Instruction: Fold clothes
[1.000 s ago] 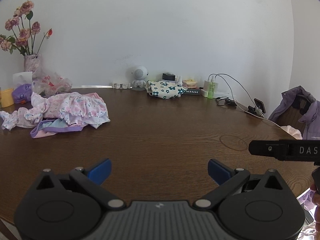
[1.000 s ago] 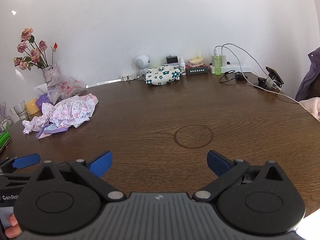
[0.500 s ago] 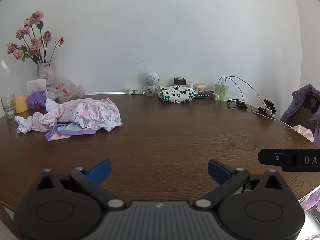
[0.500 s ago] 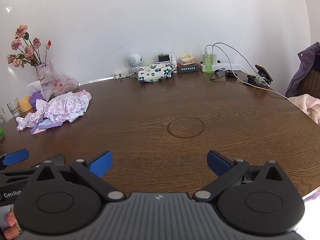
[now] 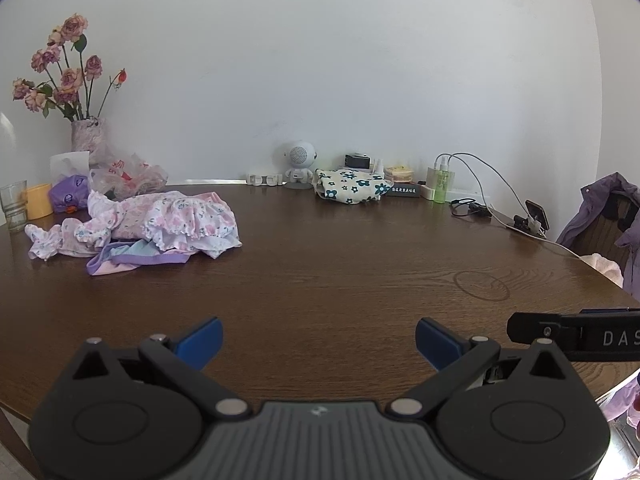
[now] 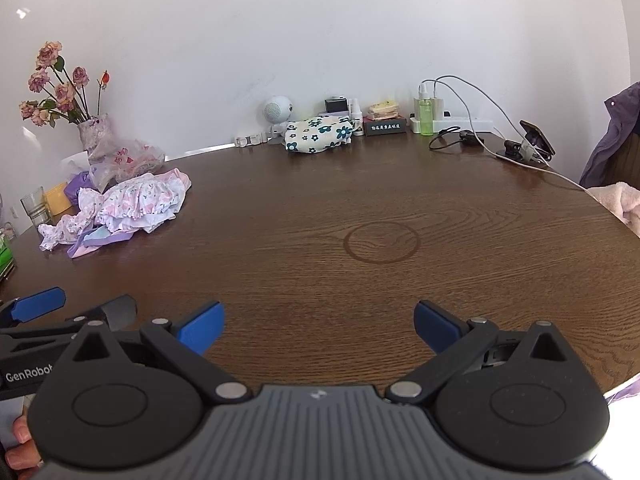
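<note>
A heap of pink and white floral clothes point(image 5: 160, 220) point(image 6: 136, 204) lies on the left part of the dark wooden table point(image 5: 340, 272) point(image 6: 380, 200), with a lilac garment point(image 5: 132, 258) under it. A folded white cloth with dark flowers point(image 5: 350, 190) point(image 6: 318, 134) rests by the far wall. My left gripper point(image 5: 319, 338) hovers open over the near edge, nothing between its blue fingers. My right gripper point(image 6: 319, 326) is open too, empty, to its right. Both are well short of the clothes.
At the far left stand a vase of dried roses point(image 5: 86, 136), a plastic bag point(image 5: 128, 176), a glass point(image 5: 14, 206) and a yellow cup point(image 5: 38, 200). Along the wall sit a small white robot figure point(image 5: 298, 164), bottles, a power strip with cables point(image 6: 464, 120) and a phone point(image 6: 536, 142). A purple jacket point(image 5: 600, 216) hangs at right.
Both views have tilted and shifted a little, so the clothes heap sits further right in the left wrist view. Both grippers stay open and nothing on the table has moved.
</note>
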The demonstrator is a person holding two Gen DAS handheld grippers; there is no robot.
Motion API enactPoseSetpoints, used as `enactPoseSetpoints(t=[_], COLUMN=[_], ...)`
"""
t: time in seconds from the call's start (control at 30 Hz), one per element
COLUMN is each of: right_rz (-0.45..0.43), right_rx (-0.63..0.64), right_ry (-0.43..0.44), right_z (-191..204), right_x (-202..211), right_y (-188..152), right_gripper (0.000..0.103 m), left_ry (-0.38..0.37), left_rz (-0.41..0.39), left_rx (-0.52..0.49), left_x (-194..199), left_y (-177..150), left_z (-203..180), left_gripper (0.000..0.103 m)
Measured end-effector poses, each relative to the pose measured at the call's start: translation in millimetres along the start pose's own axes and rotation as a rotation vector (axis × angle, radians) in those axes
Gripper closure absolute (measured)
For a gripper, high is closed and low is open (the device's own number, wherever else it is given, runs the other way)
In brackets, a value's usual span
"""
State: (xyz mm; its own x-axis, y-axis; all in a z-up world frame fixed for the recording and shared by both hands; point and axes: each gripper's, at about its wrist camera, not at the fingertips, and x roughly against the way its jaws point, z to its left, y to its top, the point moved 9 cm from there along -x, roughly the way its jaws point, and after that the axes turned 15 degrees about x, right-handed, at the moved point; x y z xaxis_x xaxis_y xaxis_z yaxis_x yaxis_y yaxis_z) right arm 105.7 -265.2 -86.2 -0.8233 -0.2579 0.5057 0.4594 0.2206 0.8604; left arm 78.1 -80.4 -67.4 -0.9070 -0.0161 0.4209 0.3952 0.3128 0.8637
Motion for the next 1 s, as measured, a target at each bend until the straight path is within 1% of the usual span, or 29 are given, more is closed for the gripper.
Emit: enactPoseSetpoints(t=[0.1, 0.47, 1.0], right_rz=[0.005, 0.015, 0.031], right_rx=[-0.002, 0.0, 0.004], right_ry=[0.003, 0.006, 0.012], right_z=[0.1, 1.6, 3.6], right_x=[-1.8, -5.4, -9.2], right_y=[-1.7, -5.5, -9.3], right_gripper=[0.0, 0.0, 0.0], left_ry=[-0.011, -0.012, 0.016], left_rz=[0.007, 0.008, 0.008], left_rx=[0.018, 0.016, 0.034], left_x=[-0.9, -2.8, -3.5], left_y=[-0.5, -1.8, -1.3], left_z=[2.1, 2.0, 8.5], left_gripper=[0.0, 0.0, 0.0])
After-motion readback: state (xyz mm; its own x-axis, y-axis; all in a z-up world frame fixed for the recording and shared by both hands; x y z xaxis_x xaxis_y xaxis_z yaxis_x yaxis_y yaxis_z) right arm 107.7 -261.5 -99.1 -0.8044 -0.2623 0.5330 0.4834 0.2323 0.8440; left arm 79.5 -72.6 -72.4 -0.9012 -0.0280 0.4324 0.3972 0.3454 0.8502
